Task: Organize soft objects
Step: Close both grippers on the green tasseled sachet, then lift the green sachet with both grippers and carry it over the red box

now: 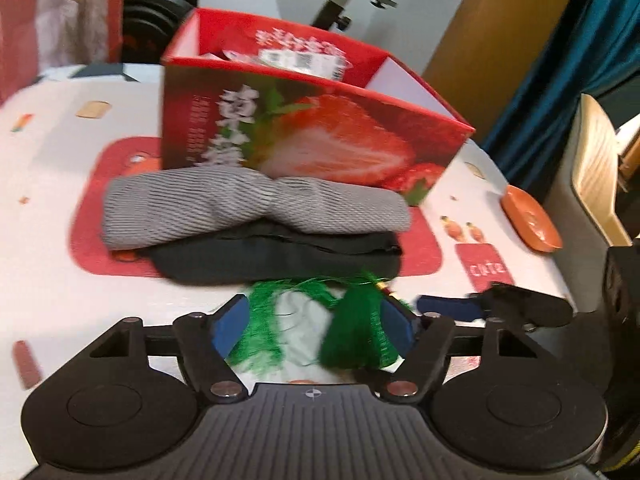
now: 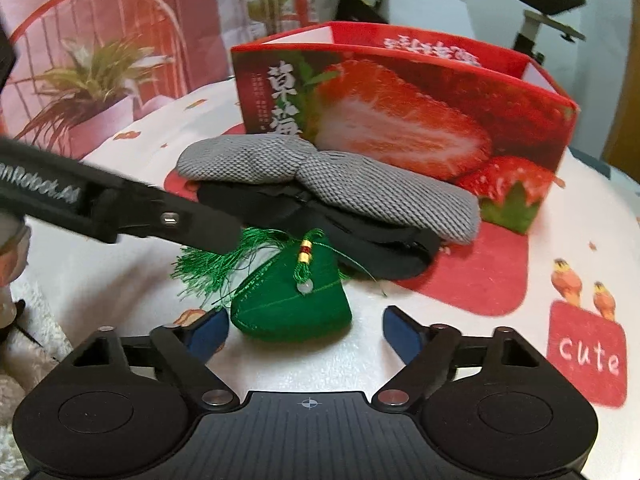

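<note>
Right wrist view: green zongzi-shaped sachet [image 2: 292,304] sits on the bench [image 2: 360,356] just in front of the grey-and-black eye mask [image 2: 332,196] and the strawberry box [image 2: 404,116]; right gripper [image 2: 306,330] fingers straddle it part-open, right pad clear, left pad contact unclear. Left gripper [image 1: 314,330] brackets the tassel [image 1: 262,332] and the sachet, no visible squeeze. I'd pinch the body, not the fringe, then lift straight up to avoid dragging the mask.

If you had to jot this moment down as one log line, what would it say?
left gripper: open around green tassel | right gripper: open around green pouch | strawberry box: behind
</note>
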### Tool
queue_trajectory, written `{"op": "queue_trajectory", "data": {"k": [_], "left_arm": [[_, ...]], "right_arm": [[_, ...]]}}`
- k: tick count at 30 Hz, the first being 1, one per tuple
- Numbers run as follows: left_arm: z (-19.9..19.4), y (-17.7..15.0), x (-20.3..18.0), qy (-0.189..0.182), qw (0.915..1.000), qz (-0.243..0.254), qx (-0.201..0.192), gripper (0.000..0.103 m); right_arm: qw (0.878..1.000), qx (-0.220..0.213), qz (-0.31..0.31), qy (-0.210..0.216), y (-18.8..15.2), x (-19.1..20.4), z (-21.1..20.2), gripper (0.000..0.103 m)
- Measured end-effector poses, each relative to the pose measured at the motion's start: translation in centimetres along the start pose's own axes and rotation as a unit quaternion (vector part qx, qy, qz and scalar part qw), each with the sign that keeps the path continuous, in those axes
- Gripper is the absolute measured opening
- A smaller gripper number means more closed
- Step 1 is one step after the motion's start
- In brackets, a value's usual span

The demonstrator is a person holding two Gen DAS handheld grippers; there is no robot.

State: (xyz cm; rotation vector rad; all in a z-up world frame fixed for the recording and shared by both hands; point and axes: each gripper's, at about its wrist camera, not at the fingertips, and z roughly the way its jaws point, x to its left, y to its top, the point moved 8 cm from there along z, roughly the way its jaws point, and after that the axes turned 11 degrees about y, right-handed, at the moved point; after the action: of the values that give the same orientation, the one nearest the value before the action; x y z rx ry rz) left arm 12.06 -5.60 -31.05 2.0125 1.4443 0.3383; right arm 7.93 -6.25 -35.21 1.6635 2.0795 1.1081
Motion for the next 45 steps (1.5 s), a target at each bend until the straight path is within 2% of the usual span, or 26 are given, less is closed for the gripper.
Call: {"op": "queue_trajectory", "data": {"k": [4,11,15,24,29,34,40,45], "left_arm": [[1.6,-0.1,-1.3,-0.031,0.9993,-0.01,0.016,0.073],[4.5,-1.5,-2.4,-0.066,0.9957,-0.02,0.062,0.072],[5.7,-2.2,-2.6,-0.081,0.9929,-0.031,0.081,0.065],[5.6,-2.0,-3.0,-0.081,0.994,-0.031,0.067,0.058],[3.4,0.2,-3.0,-0.082,0.9958,-0.021,0.033,0.058],[0.0,5.2,-3.5,-0.086,0.9958,-0.012,-0.028,0.058],[-4.3,11.4,-3.6,-0.087,0.9901,-0.017,-0.109,0.058],[-7.1,16.1,-3.9,-0.077,0.9833,-0.018,-0.164,0.058]], "right_arm": [[1.0,-0.007,-0.014,0.013,0.5,0.0,0.2,0.061],[1.0,-0.004,-0.013,0.021,0.4,-0.2,0.4,0.061],[1.0,-0.001,-0.01,0.023,0.2,-0.3,0.5,0.062],[1.0,-0.007,-0.011,0.02,0.4,-0.3,0.3,0.056],[0.999,-0.043,-0.029,0.016,2.5,-0.1,-1.4,0.055],[0.993,-0.098,-0.061,0.011,7.4,-0.2,-4.5,0.055],[0.983,-0.166,-0.075,0.029,14.3,-0.9,-8.1,0.056],[0.97,-0.208,-0.128,0.011,19.5,-0.9,-10.2,0.056]]}}
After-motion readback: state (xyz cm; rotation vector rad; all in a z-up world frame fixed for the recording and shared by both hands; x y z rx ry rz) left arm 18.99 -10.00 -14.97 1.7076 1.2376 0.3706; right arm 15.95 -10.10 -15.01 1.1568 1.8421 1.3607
